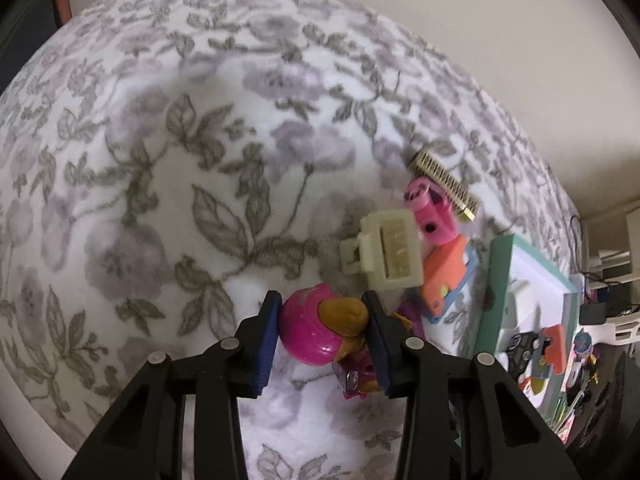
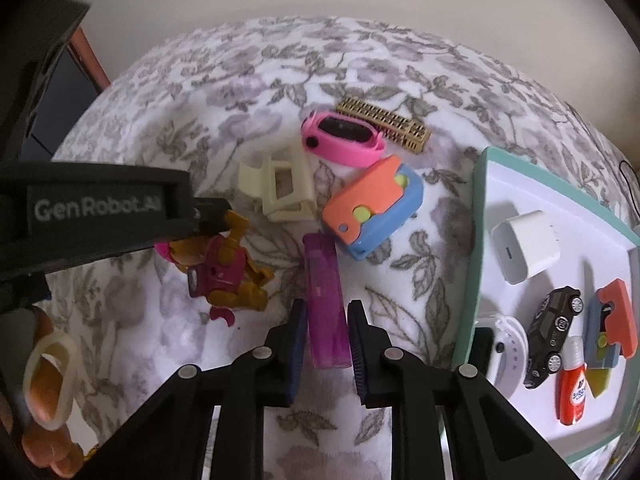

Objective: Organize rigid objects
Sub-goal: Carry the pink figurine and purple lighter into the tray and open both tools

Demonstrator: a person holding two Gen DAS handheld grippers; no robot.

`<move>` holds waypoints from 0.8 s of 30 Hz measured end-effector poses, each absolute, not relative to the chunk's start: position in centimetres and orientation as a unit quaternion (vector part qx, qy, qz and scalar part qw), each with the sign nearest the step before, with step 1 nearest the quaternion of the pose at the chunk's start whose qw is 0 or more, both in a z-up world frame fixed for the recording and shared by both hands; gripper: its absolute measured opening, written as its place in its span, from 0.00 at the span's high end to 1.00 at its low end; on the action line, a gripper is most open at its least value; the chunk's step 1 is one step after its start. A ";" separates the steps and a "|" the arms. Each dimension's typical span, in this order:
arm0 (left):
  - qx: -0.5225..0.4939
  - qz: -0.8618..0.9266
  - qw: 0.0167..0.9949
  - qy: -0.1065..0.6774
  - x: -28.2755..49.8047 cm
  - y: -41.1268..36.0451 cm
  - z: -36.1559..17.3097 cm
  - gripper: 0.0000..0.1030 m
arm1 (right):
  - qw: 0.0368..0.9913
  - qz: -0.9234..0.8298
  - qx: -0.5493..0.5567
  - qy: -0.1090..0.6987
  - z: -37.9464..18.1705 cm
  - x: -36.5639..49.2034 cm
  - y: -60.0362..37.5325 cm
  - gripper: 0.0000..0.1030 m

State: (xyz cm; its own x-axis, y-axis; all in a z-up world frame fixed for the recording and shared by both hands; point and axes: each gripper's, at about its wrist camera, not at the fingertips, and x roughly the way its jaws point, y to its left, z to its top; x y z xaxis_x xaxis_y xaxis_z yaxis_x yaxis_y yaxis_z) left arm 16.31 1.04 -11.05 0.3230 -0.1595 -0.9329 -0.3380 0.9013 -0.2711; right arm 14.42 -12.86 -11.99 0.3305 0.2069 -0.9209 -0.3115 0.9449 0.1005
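Note:
My left gripper point(image 1: 322, 306) is shut on a pink and gold toy figure point(image 1: 320, 330), pads against its pink helmet; the figure also shows in the right wrist view point(image 2: 224, 268) under the left gripper's body. My right gripper point(image 2: 324, 312) has its jaws around a purple lighter point(image 2: 326, 304) lying on the floral blanket, pads close to its sides with a slight gap. Loose on the blanket are a cream hair clip point(image 2: 280, 188), a pink smart band point(image 2: 344, 140), an orange and blue toy point(image 2: 372, 208) and a gold comb point(image 2: 386, 124).
A teal-rimmed white tray point(image 2: 480, 216) at the right holds a white charger point(image 2: 524, 246), a black toy car point(image 2: 554, 330), an orange and blue toy point(image 2: 610, 320), a red and white bottle point(image 2: 572, 388) and a white band point(image 2: 504, 348). The wall lies beyond the bed.

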 end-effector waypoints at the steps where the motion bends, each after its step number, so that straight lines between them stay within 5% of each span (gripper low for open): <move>1: -0.216 0.057 0.788 0.574 16.4 1.4 -10.9 0.59 | 0.817 0.159 -0.041 0.553 -11.6 14.4 -13.2 0.81; 7: -0.211 0.055 0.821 0.527 16.0 1.5 -7.4 0.59 | 0.831 0.153 -0.004 0.535 -9.5 14.5 -15.2 0.88; 24: -0.193 0.039 0.839 0.507 15.4 -0.2 -5.4 0.59 | 0.846 0.135 0.065 0.511 -7.8 14.9 -19.5 0.88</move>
State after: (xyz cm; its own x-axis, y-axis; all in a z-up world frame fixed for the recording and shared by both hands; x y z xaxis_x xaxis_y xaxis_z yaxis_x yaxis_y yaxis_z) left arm 15.39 -0.15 -5.44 0.4834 -0.1294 -0.8658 -0.2617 0.9224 -0.2840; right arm 14.88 -19.47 -7.76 0.4411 0.2942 -0.8479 -0.1619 0.9553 0.2472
